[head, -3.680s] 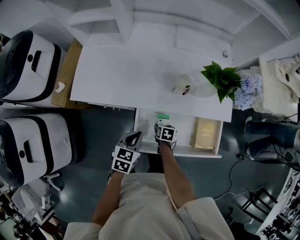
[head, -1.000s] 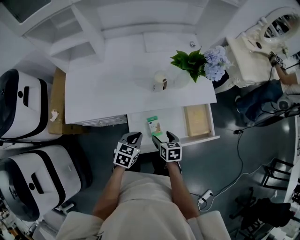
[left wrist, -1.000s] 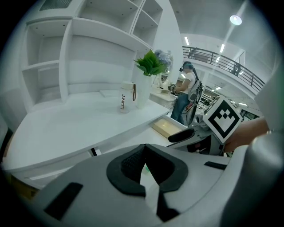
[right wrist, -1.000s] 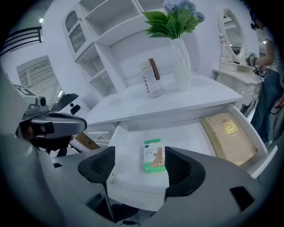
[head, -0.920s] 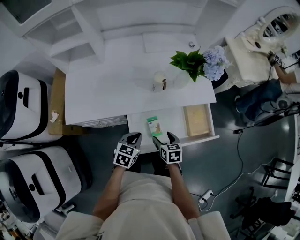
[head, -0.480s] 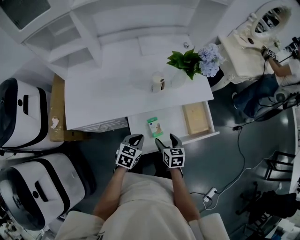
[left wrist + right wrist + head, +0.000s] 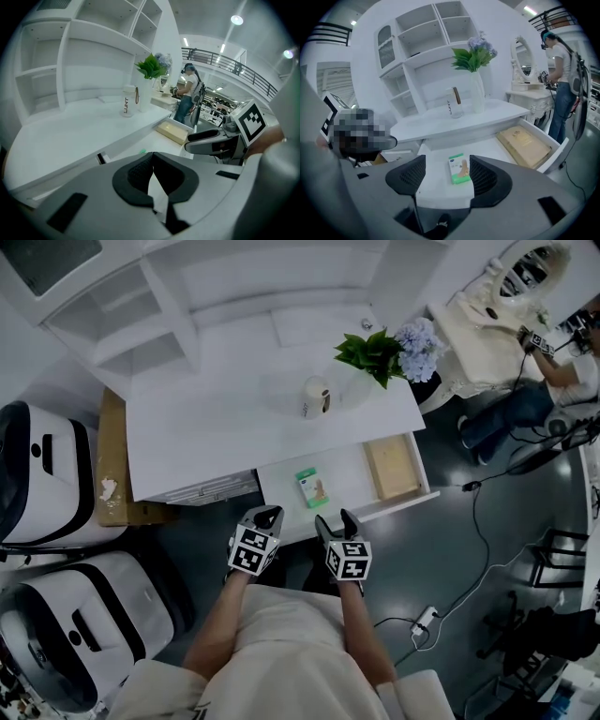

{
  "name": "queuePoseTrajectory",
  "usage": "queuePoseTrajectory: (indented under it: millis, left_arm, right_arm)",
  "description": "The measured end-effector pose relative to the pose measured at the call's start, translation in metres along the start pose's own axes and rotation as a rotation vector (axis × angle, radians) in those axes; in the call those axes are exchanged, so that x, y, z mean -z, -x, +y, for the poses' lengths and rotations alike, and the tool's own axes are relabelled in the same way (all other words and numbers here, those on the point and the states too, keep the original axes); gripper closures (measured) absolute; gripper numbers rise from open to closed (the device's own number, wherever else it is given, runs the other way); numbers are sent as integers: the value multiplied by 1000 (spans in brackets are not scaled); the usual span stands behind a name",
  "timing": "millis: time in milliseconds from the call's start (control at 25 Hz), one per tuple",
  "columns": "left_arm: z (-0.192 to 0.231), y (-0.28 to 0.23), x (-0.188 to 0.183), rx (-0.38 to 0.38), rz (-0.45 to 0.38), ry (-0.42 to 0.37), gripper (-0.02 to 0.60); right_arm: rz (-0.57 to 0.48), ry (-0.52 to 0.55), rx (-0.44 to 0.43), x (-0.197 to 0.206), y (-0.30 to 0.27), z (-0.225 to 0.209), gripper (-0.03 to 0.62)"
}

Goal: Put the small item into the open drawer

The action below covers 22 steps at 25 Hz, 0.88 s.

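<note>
The small item, a green and white packet (image 7: 312,488), lies flat on the floor of the open white drawer (image 7: 349,480), apart from both grippers. My right gripper (image 7: 335,520) hovers at the drawer's front edge. It is open, its jaws have just been closing a little, and nothing is between them. In the right gripper view the packet (image 7: 460,168) shows beyond the spread pads of that gripper (image 7: 447,177). My left gripper (image 7: 268,515) hangs left of the drawer, shut and empty, and its tips (image 7: 153,157) touch.
A tan flat box (image 7: 392,468) fills the drawer's right part. On the white desk (image 7: 206,427) stand a pale tube-like bottle (image 7: 316,397) and a vase of leaves and blue flowers (image 7: 380,351). White machines (image 7: 42,460) stand at the left. A person (image 7: 548,381) stands far right.
My right gripper, earlier inside the drawer over the packet, has drawn back to the front edge and risen slightly, leaving the packet lying there. The left gripper has barely moved.
</note>
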<state>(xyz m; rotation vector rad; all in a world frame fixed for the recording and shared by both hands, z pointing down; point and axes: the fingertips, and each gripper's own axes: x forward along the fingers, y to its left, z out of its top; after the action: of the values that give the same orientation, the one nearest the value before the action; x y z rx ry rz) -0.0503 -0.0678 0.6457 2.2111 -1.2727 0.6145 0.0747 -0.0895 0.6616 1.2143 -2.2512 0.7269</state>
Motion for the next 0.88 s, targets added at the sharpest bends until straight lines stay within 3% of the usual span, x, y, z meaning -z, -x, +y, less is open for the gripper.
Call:
queuePoseTrajectory:
  millis: [640,880]
  left_arm:
    - [4,14,4,54,-10,-48,566]
    - [4,16,4,46,-14,-57,566]
  right_arm:
    - [-83,-53,116,6,15,-7,556]
    - [-79,-35,113,6,17,-5,569]
